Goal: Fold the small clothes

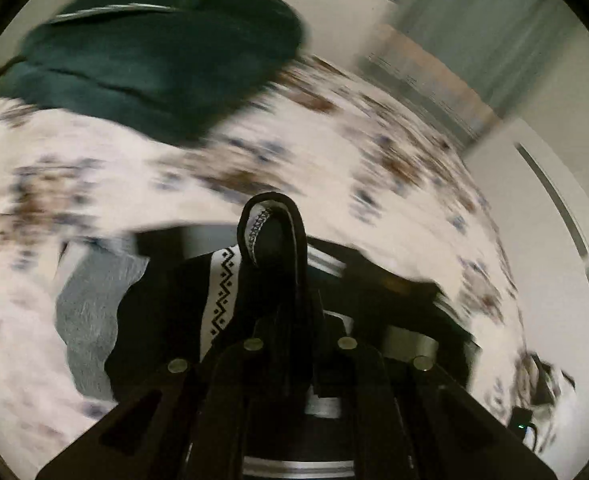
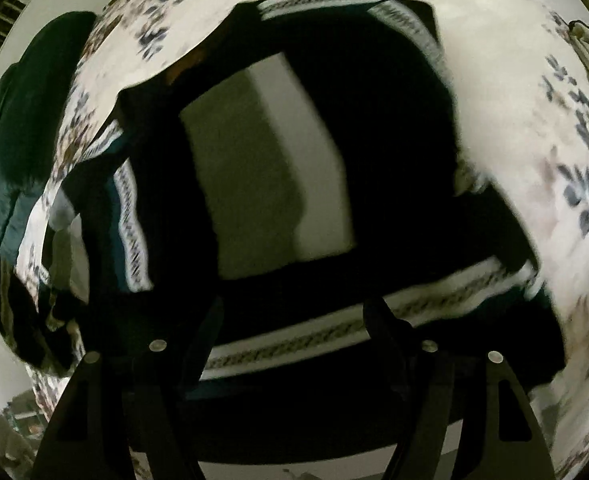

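A black garment [image 1: 166, 312] with a white zigzag-patterned band [image 1: 222, 292] lies on the floral bedsheet [image 1: 334, 152]. My left gripper [image 1: 284, 312] is shut on a folded edge of it, and a loop of the hem [image 1: 270, 220] sticks up past the fingertips. In the right wrist view the same black garment [image 2: 394, 128] is spread out, with a pale panel [image 2: 278, 168] in its middle and patterned bands [image 2: 334, 328] along its edges. My right gripper [image 2: 294, 316] hangs open above the near band, its fingers [image 2: 378, 316] wide apart with nothing pinched.
A dark green cloth [image 1: 154, 60] lies bunched at the far side of the bed, also visible at the left as the dark green cloth [image 2: 14, 140]. A grey cloth [image 1: 86, 312] lies beside the black garment. White walls [image 1: 534, 200] border the bed. Both views are motion-blurred.
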A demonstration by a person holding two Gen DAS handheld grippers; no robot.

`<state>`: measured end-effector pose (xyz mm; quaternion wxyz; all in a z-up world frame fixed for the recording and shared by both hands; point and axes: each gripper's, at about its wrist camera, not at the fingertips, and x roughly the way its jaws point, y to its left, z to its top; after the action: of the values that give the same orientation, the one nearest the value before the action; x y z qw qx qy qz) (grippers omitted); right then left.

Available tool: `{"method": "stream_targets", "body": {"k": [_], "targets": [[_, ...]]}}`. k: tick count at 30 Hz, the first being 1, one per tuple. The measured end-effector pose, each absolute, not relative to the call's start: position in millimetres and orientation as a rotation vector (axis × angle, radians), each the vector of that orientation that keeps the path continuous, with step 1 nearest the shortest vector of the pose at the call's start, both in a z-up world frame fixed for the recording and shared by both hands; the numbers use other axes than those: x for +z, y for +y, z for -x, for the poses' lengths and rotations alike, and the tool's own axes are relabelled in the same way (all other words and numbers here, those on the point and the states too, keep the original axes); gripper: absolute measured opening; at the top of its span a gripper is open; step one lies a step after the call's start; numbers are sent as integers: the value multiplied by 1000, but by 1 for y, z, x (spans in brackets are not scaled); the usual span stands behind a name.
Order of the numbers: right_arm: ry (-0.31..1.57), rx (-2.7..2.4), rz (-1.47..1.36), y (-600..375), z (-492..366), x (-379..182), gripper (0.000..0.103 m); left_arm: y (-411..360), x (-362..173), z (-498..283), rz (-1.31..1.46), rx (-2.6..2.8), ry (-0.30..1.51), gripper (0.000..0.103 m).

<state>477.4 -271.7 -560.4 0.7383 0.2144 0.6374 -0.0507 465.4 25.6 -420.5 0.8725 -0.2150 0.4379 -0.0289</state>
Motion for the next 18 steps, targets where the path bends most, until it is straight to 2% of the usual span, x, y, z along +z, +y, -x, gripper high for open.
{"method": "stream_targets", "body": {"k": [4,7,9,11,12,13,18], "targets": [[1396,-125,-442,-306,-483,-556,74,-54,-422,-476,435,-141,962,6],[1404,-125,-430,-328,-486,-553,74,-79,-424,-476,400,-130,999,12],[1399,-114,-429,-336,-487,-548,74,-81,-424,-473,355,-83,1005,29],[1393,-96,-444,-341,-490,-542,74,-68,-420,-466,313,-28,966,77],[1387,-79,-465,-341,-493,-540,74,-58,-420,-462,308,-1,947,87],[1384,-57,-484,-339,-496,-539,74,-44,-417,-457,303,32,925,95],[1371,111,-538,-302,-528,-540,74,28,-415,-429,224,241,892,99]]}}
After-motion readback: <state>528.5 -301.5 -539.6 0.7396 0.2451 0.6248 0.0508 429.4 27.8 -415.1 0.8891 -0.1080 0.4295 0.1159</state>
